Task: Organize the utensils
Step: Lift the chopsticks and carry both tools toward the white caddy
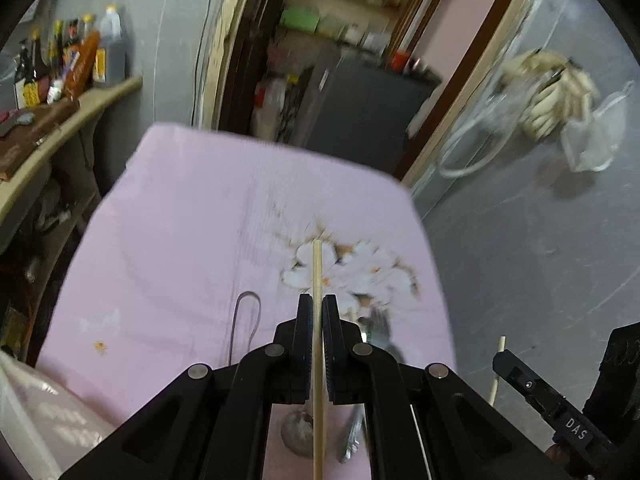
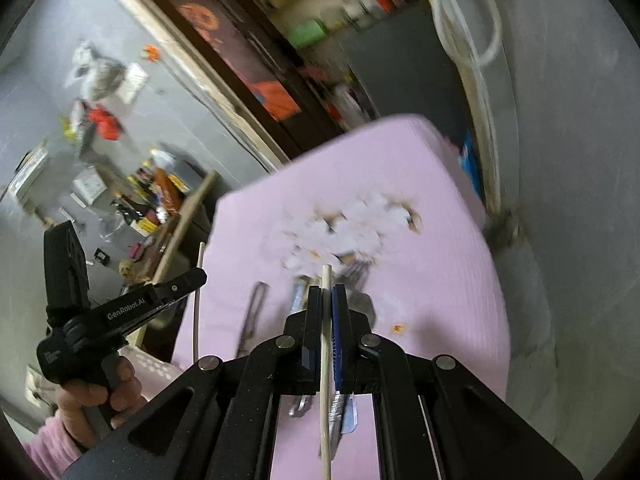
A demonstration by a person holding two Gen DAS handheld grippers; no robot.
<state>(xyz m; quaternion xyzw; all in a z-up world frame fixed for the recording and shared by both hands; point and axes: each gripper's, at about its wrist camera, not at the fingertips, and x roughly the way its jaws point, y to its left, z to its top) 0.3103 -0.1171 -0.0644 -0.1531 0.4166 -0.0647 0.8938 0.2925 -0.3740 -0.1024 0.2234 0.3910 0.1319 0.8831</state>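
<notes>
- Chopsticks are what I am sorting: one chopstick (image 1: 317,320) sits clamped in my left gripper (image 1: 318,308), its tip running out past the jaws over the white flower print on the pink cloth (image 1: 180,208).
- My right gripper (image 2: 327,300) is closed on the second chopstick (image 2: 326,344) the same way, gripped partway along so that both ends stick out.
- Both sticks are clear of the cloth and held one per gripper, which I judge keeps them apart until I can lay them down as a pair.
- In the right wrist view, a hand (image 2: 100,396) in a pink sleeve carries the left gripper out at the cloth's left edge.
- Left on the cloth below my jaws are a spoon (image 1: 298,432), a fork (image 2: 356,272) and other metal pieces too blurred to name.
- Where the pair should go I cannot tell, since no holder or tray is visible.
</notes>
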